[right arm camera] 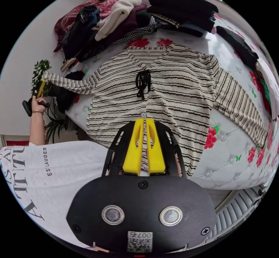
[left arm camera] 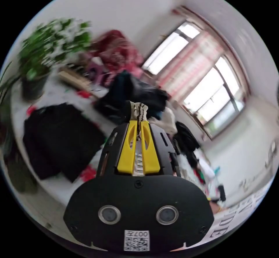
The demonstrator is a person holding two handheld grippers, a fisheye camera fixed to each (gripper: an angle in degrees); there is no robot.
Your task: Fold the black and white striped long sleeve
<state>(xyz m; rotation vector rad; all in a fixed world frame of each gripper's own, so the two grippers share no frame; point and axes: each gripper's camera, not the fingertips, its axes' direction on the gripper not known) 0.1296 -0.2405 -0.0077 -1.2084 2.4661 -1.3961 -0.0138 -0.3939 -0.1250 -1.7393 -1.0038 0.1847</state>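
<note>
The black and white striped long sleeve (right arm camera: 174, 95) lies spread flat, front up, on a white bed cover with red flowers (right arm camera: 232, 159). A black tie (right arm camera: 143, 83) sits at its chest. One sleeve (right arm camera: 72, 85) is pulled out sideways off the bed edge. My left gripper (right arm camera: 40, 88), held in a hand (right arm camera: 36, 102), grips that sleeve's cuff. In the left gripper view the left gripper (left arm camera: 139, 115) is shut on the striped cuff (left arm camera: 139, 108). The other sleeve (right arm camera: 238, 104) lies bent on the bed. My right gripper (right arm camera: 144, 121) is shut over the lower front; whether it pinches cloth I cannot tell.
A heap of clothes (right arm camera: 116, 16) and a folded black stack (right arm camera: 183, 8) sit at the bed's far side, with a black garment (right arm camera: 238, 47) near the edge. A potted plant (right arm camera: 40, 69) stands beside the bed. The person's white shirt (right arm camera: 43, 168) is close to the right gripper.
</note>
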